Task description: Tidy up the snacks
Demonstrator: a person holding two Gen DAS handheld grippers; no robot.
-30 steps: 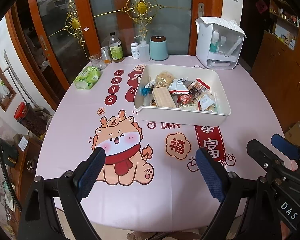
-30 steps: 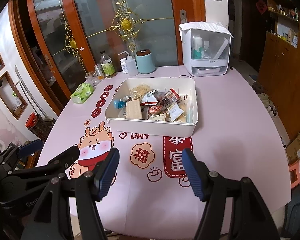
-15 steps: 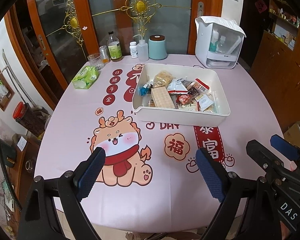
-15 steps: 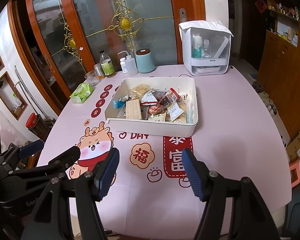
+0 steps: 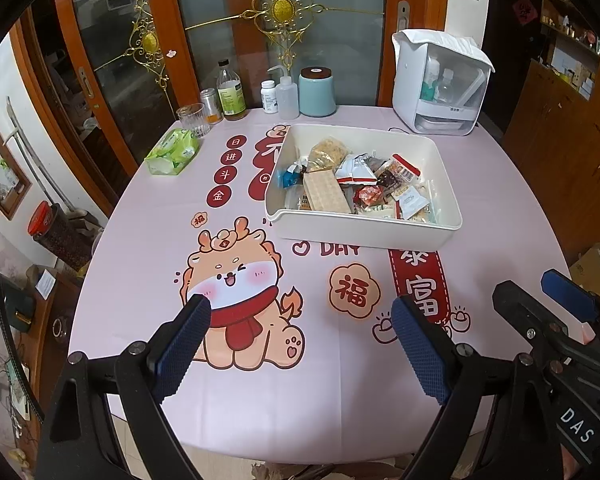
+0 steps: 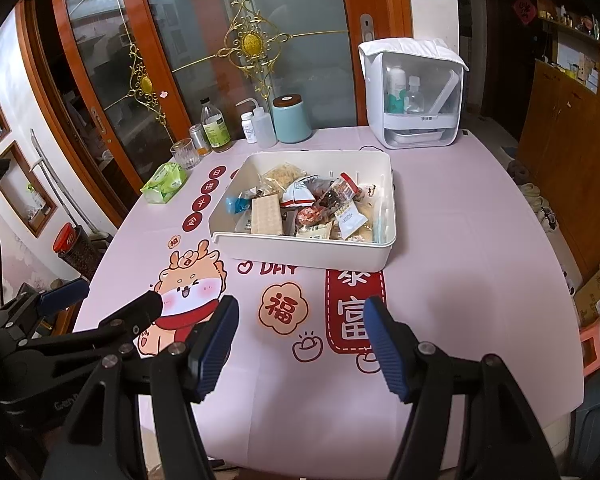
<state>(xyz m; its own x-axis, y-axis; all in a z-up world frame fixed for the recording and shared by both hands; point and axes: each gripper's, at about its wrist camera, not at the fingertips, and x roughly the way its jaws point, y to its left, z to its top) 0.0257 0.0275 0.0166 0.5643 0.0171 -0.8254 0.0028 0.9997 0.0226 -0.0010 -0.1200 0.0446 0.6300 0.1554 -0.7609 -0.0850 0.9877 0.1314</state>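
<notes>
On the pink table (image 5: 148,248) nothing had shifted in the last second: left gripper (image 5: 300,344) and right gripper (image 6: 298,338) hung near its front edge, jaws apart and empty, the snacks (image 5: 352,188) untouched in the bin (image 5: 360,232) beyond.

A table (image 5: 148,280) covered by a pink cloth printed with a cartoon dragon fills the frame's centre. Right of centre sits a white bin (image 5: 360,232) holding wrapped snacks (image 5: 352,184). At upper left lie a green tissue pack (image 5: 172,152), a glass (image 5: 192,120), bottles (image 5: 230,94) and a teal canister (image 5: 317,92); at upper right, a white dispenser box (image 5: 440,88).
</notes>
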